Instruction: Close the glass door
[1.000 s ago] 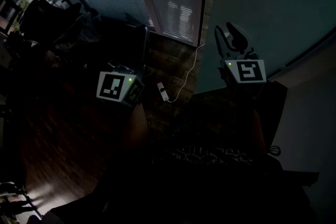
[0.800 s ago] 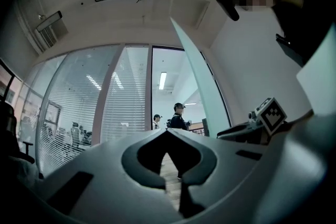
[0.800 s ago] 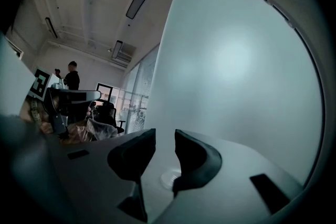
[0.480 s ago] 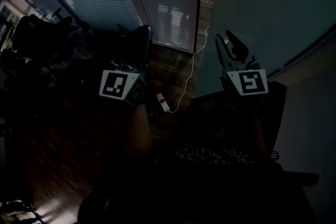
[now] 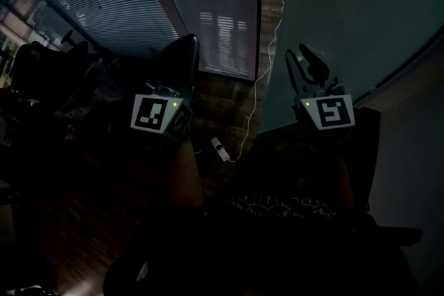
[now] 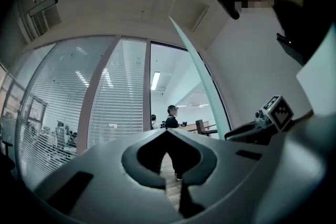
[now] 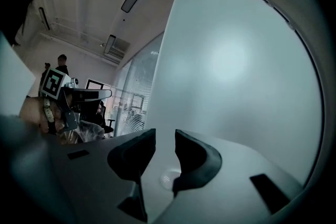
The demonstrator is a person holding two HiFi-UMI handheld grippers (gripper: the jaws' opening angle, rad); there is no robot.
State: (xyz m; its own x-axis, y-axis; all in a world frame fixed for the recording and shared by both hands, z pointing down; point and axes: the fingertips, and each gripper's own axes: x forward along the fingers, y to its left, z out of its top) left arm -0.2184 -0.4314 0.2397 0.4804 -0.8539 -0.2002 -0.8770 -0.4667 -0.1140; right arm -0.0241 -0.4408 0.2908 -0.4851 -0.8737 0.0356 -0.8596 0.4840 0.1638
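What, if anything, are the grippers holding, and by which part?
Nothing: the left gripper is shut, empty; the right gripper, jaws just closed slightly, stands open, empty, before the glass door.

The head view is badly underexposed. The floor (image 5: 69,218) sinks to near black, and only the marker cube (image 5: 154,114) on the left gripper (image 5: 184,59) and the blinds (image 5: 118,3) beyond it catch pale light. Both gripper views are brighter, bowed by fisheye, with black corners. A ceiling tube (image 6: 156,80) glows ahead of the left gripper, whose close jaws look soft. In the right gripper view, diffuse glare blooms on the glass door (image 7: 231,60).
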